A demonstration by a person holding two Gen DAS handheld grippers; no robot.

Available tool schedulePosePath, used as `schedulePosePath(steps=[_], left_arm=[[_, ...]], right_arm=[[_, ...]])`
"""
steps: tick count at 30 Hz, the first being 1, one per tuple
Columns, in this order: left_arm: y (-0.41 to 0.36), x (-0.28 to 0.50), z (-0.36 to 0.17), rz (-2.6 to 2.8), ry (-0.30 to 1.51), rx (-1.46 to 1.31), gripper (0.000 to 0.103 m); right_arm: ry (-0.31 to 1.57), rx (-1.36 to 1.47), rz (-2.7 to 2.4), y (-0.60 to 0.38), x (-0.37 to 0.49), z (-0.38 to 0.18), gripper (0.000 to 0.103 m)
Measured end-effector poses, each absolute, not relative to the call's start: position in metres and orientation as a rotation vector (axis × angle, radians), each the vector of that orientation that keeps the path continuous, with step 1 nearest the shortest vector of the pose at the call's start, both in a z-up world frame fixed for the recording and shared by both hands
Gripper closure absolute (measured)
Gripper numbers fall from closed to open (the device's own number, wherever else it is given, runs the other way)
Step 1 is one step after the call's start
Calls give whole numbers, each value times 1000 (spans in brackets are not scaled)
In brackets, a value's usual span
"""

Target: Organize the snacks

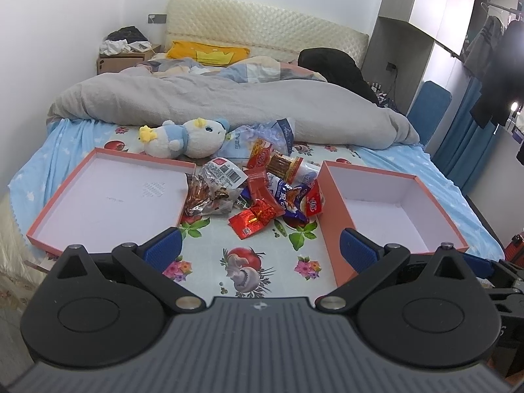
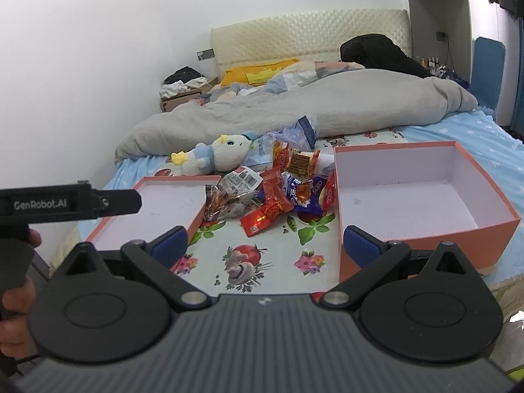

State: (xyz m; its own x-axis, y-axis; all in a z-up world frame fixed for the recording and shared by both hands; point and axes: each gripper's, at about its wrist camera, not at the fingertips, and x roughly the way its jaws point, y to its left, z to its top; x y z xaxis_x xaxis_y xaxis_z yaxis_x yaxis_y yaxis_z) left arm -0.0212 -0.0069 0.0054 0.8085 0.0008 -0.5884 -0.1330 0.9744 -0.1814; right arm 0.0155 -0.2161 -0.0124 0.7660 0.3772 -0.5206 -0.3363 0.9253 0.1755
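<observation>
A pile of snack packets (image 1: 258, 190) (image 2: 271, 196) lies on the flowered sheet between two orange boxes. The shallow lid (image 1: 108, 196) (image 2: 154, 209) lies to the left, the deeper box (image 1: 393, 209) (image 2: 422, 203) to the right; both are empty with white insides. My left gripper (image 1: 260, 245) is open and empty, held back from the pile near the bed's front edge. My right gripper (image 2: 265, 244) is open and empty, also short of the pile. The left gripper's body (image 2: 68, 203) shows at the left of the right wrist view.
A blue and white plush toy (image 1: 186, 137) (image 2: 216, 154) lies behind the pile, beside a pale blue plastic bag (image 1: 262, 137). A grey duvet (image 1: 229, 101) covers the far half of the bed. A wardrobe and hanging clothes (image 1: 491, 65) stand at the right.
</observation>
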Motion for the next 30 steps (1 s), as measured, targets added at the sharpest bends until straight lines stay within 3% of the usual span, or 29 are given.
schedulePosePath(steps=[30], left_arm=[[5, 29, -10, 80, 696, -170, 0]], right_arm=[[595, 36, 384, -227, 50, -36, 2]])
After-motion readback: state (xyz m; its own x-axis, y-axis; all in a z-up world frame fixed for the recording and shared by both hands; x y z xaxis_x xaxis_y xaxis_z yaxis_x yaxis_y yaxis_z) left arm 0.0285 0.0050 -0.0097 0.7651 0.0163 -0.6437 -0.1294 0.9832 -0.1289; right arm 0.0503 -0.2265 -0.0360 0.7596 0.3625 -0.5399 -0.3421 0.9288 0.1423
